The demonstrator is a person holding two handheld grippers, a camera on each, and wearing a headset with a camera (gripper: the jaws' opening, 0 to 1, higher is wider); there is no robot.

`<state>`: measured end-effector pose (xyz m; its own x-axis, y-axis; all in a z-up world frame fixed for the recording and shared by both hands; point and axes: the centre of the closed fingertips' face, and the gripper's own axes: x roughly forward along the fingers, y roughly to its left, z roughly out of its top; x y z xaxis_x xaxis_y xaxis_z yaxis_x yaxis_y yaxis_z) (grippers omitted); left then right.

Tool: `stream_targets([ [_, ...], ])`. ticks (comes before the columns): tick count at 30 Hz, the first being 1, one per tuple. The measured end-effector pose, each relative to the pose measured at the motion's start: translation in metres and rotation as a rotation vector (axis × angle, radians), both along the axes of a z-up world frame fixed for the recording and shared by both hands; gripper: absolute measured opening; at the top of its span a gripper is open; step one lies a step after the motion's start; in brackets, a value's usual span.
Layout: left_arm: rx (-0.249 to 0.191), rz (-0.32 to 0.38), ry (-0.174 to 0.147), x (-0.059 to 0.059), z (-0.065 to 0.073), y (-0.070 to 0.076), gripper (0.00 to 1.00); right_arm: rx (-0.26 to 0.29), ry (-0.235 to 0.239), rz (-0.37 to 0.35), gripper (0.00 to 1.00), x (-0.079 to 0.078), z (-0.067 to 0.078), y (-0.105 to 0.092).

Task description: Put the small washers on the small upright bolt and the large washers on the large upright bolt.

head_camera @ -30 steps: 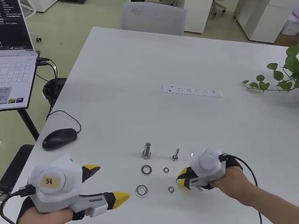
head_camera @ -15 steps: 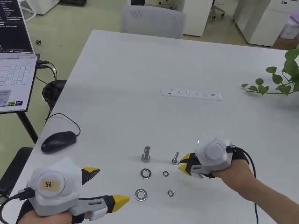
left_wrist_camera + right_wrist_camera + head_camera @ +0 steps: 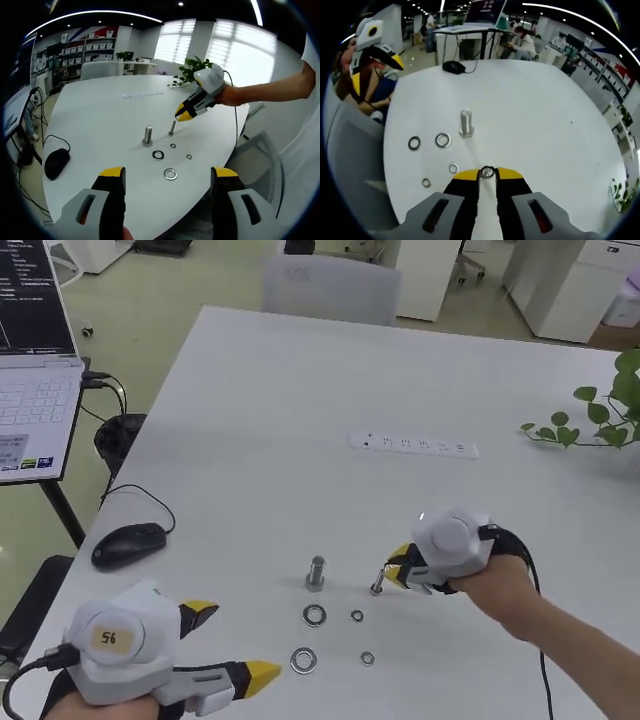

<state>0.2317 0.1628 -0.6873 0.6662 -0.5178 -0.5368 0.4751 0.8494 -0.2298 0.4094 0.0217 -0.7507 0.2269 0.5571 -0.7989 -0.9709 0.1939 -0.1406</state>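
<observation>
**Right gripper at the small bolt, washer pinched in its tips**

Right gripper [image 3: 394, 570] closed down almost fully on what looks like a small washer [image 3: 487, 173], the ring lying flat between the yellow tips. Set at 3 o'clock of the small bolt [image 3: 377, 583], tips just beside its top. Washer held flat, presumably so the hole can go over the thread before release. Cannot tell whether hole and bolt line up, with the bolt hidden under the jaws in the right gripper view.

Left gripper [image 3: 230, 642] spread wide, holding nothing, low at 7 o'clock of the parts and well apart from them. Probably out of the way on purpose, and nearest the large washers for a later pick.

Counted on the table [image 3: 300, 390]:
- **Bolts:** two, both upright, with the large bolt [image 3: 316, 573] at 9 o'clock of the small one.
- **Large washers:** two, the nearer large washer [image 3: 314, 615] at 6 o'clock of the large bolt and the farther large washer [image 3: 303, 660] down the same line.
- **Small washers:** two loose, the nearer small washer [image 3: 357, 616] and the farther small washer [image 3: 367, 658], at roughly 6 o'clock of the small bolt. Three in all with the held one.

None seen on either bolt yet.
</observation>
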Motion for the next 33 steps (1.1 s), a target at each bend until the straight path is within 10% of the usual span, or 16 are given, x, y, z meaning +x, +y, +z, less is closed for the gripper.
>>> stream_targets([
  [33,-0.007,0.026,0.008,-0.004,-0.001,0.008,0.69,-0.065,0.013,0.03,0.13,0.0,-0.011,0.003],
])
